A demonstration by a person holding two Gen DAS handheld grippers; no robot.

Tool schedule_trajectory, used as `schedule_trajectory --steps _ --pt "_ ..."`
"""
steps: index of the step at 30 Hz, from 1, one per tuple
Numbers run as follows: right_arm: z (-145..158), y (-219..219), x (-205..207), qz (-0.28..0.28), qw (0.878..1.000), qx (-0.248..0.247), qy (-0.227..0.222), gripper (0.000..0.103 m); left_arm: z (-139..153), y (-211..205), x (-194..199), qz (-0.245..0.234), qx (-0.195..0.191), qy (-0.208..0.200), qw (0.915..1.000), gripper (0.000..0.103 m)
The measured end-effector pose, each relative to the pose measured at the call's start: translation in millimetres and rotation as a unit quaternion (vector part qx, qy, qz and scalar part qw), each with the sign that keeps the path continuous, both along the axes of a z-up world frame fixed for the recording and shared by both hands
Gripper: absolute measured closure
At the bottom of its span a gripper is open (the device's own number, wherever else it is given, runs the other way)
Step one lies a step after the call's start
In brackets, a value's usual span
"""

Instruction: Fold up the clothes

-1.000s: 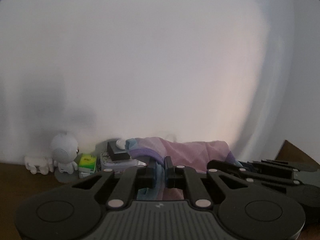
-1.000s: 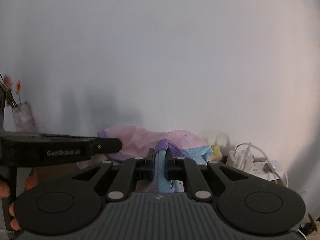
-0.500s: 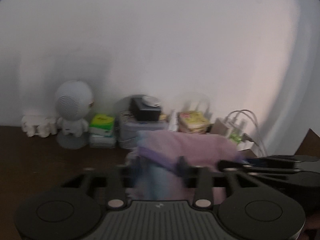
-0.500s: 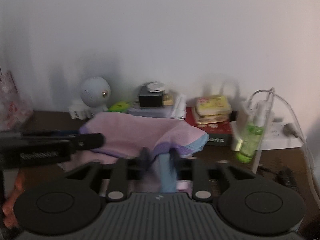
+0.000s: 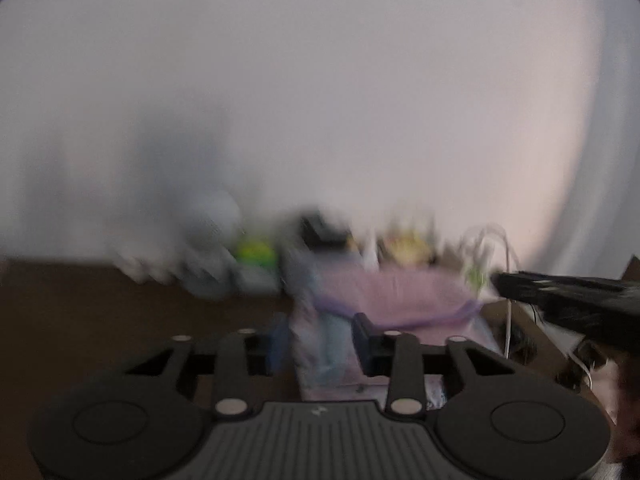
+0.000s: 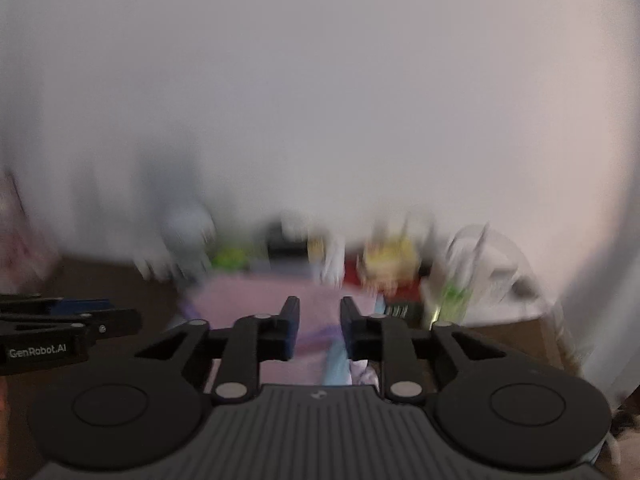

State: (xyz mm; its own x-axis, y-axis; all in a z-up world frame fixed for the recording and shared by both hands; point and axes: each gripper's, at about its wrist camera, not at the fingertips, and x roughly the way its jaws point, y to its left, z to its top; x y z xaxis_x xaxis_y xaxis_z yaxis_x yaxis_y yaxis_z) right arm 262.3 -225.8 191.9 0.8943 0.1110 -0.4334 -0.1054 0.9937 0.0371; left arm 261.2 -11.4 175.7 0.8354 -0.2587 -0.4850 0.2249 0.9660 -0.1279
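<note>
A pink garment (image 5: 396,296) with purple trim and light blue parts lies folded on the dark wooden table (image 5: 100,304); it also shows in the right wrist view (image 6: 256,296). Both views are motion-blurred. My left gripper (image 5: 320,332) is open, with blue-pink cloth lying between its spread fingers. My right gripper (image 6: 318,320) is open just above the garment, with a blue strip of cloth below the gap. Each gripper shows in the other's view: the right one (image 5: 568,292), the left one (image 6: 60,328).
Against the white wall at the table's back stand a round white robot toy (image 5: 212,236), a green box (image 5: 256,256), a dark box (image 5: 320,228), yellow packets (image 6: 392,256), a green bottle (image 6: 452,296) and white cables (image 5: 492,240).
Both grippers came down with the garment, laid it on the table and opened, letting go of the cloth. Both cameras are still moving.
</note>
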Motion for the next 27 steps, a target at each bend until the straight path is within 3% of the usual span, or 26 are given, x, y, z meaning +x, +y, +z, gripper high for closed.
schedule_trajectory --steps 1,3,4,5,8,11,15,18,20,27 --pt "12.7 2.8 -22.0 0.000 1.000 -0.001 -0.016 0.062 4.3 4.2 -22.7 0.002 0.005 -0.003 1.0000 0.051" --pt "30.4 7.4 -72.2 0.005 0.999 0.011 -0.034 0.053 13.0 12.5 -68.2 0.005 0.015 -0.008 0.9998 0.040" --pt "30.5 9.6 -95.3 0.010 0.999 0.022 -0.030 0.050 17.3 16.7 -91.0 0.007 0.020 -0.010 0.9997 0.029" --pt "25.8 11.6 -118.2 0.015 0.999 0.032 -0.024 0.044 10.1 18.0 -114.0 0.006 0.034 0.001 0.9994 0.026" --pt "-16.0 16.7 -182.4 0.027 0.998 0.053 0.009 0.027 -38.3 17.0 -178.8 0.015 0.086 0.044 0.9952 0.026" --pt "-81.7 25.2 -218.9 0.027 0.997 0.036 0.055 0.027 -81.9 17.9 -219.4 0.034 0.101 0.059 0.9926 0.026" --pt "-142.0 33.2 -237.3 0.029 0.994 0.024 0.105 0.026 -116.8 14.4 -244.4 0.052 0.114 0.060 0.9904 0.026" --pt "-154.4 37.1 -250.2 0.030 0.993 0.012 0.110 0.019 -126.4 12.4 -244.5 0.056 0.115 0.065 0.9896 0.026" --pt "-156.8 39.7 -252.0 0.031 0.994 0.001 0.105 0.008 -130.4 11.3 -239.7 0.060 0.112 0.074 0.9891 0.026" --pt "-158.9 45.8 -252.5 0.039 0.993 -0.010 0.110 0.000 -137.7 14.9 -239.1 0.060 0.095 0.077 0.9907 0.015"
